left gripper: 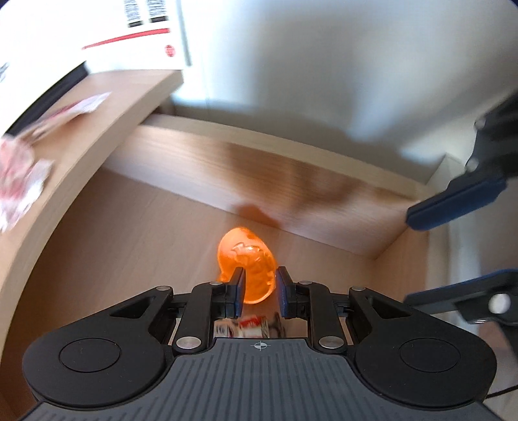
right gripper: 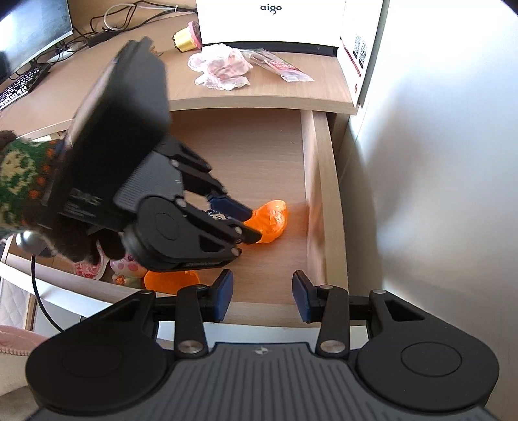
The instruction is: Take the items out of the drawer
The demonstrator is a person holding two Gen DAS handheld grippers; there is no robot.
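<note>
Left wrist view: the left gripper (left gripper: 259, 286) points steeply down into the open wooden drawer (left gripper: 129, 226), its two fingers rising from the lower middle of the frame. Between them sits one orange translucent piece (left gripper: 247, 259) – the left pad lies against it, while a sliver of gap shows at the right pad, so the jaws are narrow and whether they actually clamp it cannot be told from here. The piece hangs just in front of the drawer's far wall, centre of the frame. At the right edge two blue-padded fingers of the right gripper (left gripper: 453, 246) reach in, spread wide with nothing between them. On the desktop (left gripper: 129, 94) at upper left lie blurred pink-and-white wrappers (left gripper: 22, 171), and a white box (left gripper: 129, 35) stands behind them.

Right wrist view: the left gripper (right gripper: 251, 225) slants down from the upper left to mid-frame, carried by a hand in a green knitted sleeve (right gripper: 19, 175) at the left edge. Its fingertips meet the orange piece (right gripper: 272, 220) near the drawer's right wall (right gripper: 320, 194) – right of centre. A second orange piece (right gripper: 171, 280) lies at the drawer's near edge, lower left of centre, next to one small pink toy (right gripper: 126, 268). The right gripper (right gripper: 262, 293) hovers over the drawer's front rim at the bottom, jaws apart and empty. On the desktop at the top: one lacy pink bundle (right gripper: 223, 69), one clear packet (right gripper: 281, 66), one gold-based cup (right gripper: 187, 37), the white box (right gripper: 268, 19)
</note>
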